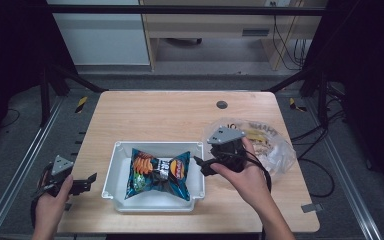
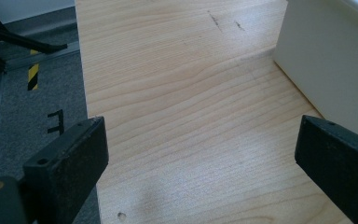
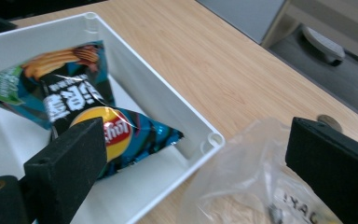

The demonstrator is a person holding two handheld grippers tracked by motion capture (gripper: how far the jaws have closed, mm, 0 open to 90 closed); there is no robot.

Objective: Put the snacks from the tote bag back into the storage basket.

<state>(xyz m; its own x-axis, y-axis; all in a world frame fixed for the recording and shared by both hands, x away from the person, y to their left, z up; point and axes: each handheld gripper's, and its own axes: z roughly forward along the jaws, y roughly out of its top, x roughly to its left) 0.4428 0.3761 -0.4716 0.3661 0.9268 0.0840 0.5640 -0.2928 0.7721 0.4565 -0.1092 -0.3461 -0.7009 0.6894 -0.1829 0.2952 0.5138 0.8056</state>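
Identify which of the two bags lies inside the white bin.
The blue chip bag. It lies in the white bin, pinched at its middle, while the clear bag rests on the table to the bin's right.

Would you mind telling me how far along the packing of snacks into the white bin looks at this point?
Done: the blue chip bag already lies inside the white bin. In hand: nothing; the right gripper is open at the bin's right edge, beside the clear plastic bag, which sits outside on the table. Left: probably that bag. The left gripper waits open at the table's left edge.
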